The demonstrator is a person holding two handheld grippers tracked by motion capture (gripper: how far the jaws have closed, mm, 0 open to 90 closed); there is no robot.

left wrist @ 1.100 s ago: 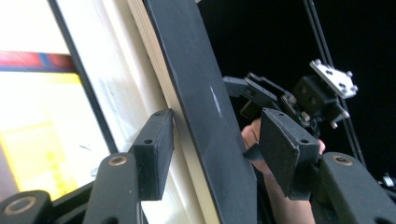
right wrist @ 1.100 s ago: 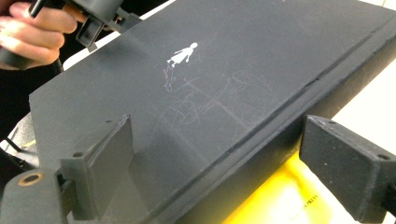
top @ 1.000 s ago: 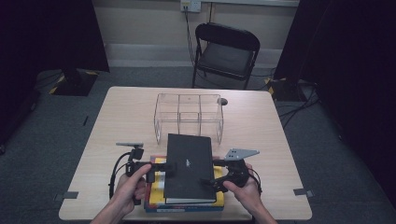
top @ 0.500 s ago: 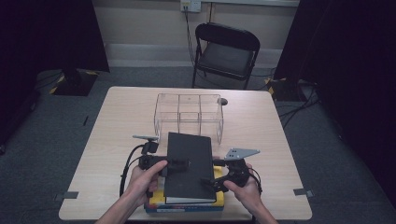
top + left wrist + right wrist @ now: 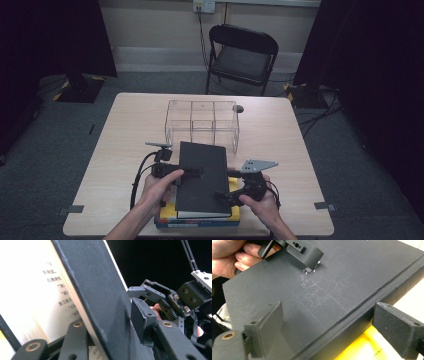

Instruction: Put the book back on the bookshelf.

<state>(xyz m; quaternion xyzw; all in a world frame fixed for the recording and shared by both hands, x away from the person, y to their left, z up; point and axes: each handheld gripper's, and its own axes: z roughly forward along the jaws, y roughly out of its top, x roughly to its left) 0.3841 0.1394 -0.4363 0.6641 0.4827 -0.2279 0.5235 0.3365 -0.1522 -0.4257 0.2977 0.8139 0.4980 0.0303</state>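
A: Where is the black book (image 5: 201, 176)?

B: On a stack at the surface's (image 5: 130, 125) near edge. The left tool (image 5: 186, 173), just been closing, pinches its front cover; the right tool (image 5: 226, 196) straddles the spine edge, unclenched.

A: Handling?

B: Probably stiff, heavy; support the spine.

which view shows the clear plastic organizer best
The high view: the clear organizer stands whole on the table, its compartments visible, beyond the black book. The left gripper view shows the book's cover and printed pages instead; the right gripper view shows the scratched cover.
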